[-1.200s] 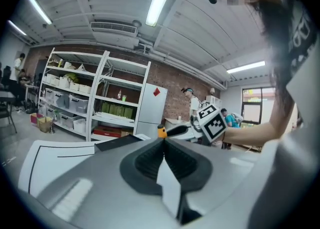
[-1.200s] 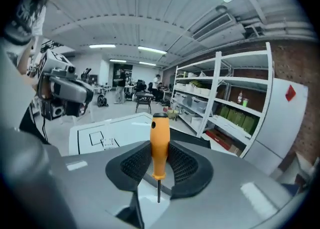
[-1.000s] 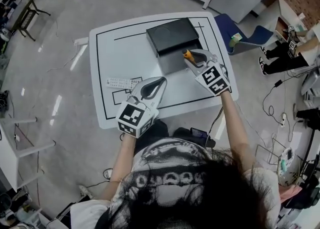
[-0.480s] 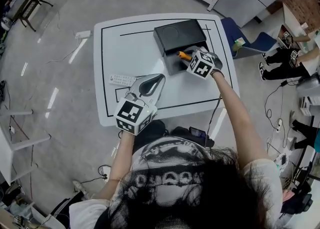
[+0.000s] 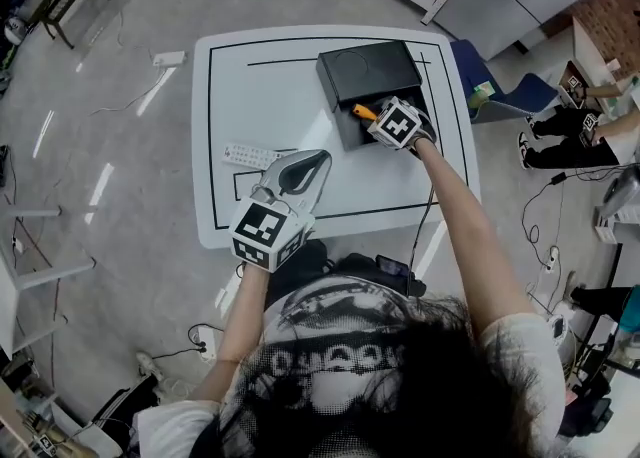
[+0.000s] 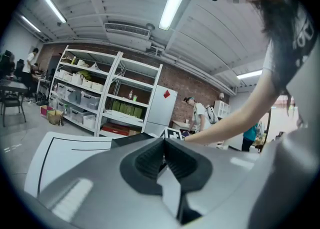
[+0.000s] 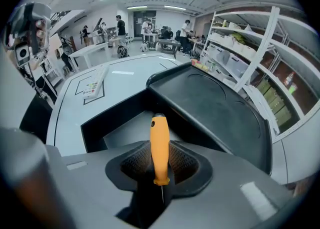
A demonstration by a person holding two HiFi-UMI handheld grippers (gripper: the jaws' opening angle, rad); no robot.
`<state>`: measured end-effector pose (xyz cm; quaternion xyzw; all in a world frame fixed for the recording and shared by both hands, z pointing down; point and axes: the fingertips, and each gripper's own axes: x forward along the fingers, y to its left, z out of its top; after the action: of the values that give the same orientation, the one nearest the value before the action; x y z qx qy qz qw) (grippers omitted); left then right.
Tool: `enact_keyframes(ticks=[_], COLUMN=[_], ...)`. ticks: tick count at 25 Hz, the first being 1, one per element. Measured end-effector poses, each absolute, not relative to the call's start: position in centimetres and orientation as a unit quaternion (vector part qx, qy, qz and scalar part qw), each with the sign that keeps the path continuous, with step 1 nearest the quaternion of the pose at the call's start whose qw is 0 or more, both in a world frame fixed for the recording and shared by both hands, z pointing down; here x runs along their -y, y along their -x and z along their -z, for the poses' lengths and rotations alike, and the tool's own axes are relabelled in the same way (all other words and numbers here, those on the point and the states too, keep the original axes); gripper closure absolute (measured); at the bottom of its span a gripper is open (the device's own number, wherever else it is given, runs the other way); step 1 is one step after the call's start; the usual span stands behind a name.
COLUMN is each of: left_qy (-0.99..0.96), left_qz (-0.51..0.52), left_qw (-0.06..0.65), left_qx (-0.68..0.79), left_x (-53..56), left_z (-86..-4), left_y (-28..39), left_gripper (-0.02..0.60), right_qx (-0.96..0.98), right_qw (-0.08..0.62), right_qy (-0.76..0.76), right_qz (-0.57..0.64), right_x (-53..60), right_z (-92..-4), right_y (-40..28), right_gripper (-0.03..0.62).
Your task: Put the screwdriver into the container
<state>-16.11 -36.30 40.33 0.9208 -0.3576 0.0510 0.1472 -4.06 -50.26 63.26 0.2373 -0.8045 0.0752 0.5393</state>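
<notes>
Right now the right gripper is clenched on the orange-handled screwdriver with a thin metal shaft. Its pads pinch the handle near the collar, and the butt end points out ahead of the jaws. The tool hangs over the open well of the black rectangular plastic container, at the upper centre of the head view. The flat black lid lies just behind the opening.

To finish this step well, I judge the gripper should go lower until the handle's tip is inside the walls. The screwdriver should be kept clear of the lid's edge and let go close to the floor of the well, so that it does not bounce out.

The left gripper is closed on nothing, low over the white table with its black border line, near the white remote control.

Compared with the head view 1 second earlier, the right gripper has shifted up the frame and tipped steeply downward, bringing the orange handle from the box's near edge to a place over its opening. The left gripper has barely shifted.
</notes>
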Motion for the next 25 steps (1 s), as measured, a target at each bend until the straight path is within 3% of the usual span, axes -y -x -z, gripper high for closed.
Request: enact_keyframes(ticks=[6,14,25], left_qy=[-0.917,-0.916,-0.915], left_qz=[-0.052,-0.053,-0.061], left_qw=[0.154,0.154,0.156], left_qx=[0.365,0.366,0.368], left_x=[36.4,35.9,34.7], left_z=[-40.7,-40.5,-40.9], left_y=[16.8,16.6,14.6], left_gripper=[0.581,0.581,0.581], right_qx=[0.797,0.819,0.876], right_qw=[0.549,0.494,0.324], right_qy=[-0.233,-0.267,-0.331], right_qz=[-0.098,-0.117,-0.133], right_x=[50.2,49.7,44.7], right_z=[-64.2,-61.8,-52.9], right_y=[4.2,4.1,3.6], right_gripper=[0.480,0.439,0.448])
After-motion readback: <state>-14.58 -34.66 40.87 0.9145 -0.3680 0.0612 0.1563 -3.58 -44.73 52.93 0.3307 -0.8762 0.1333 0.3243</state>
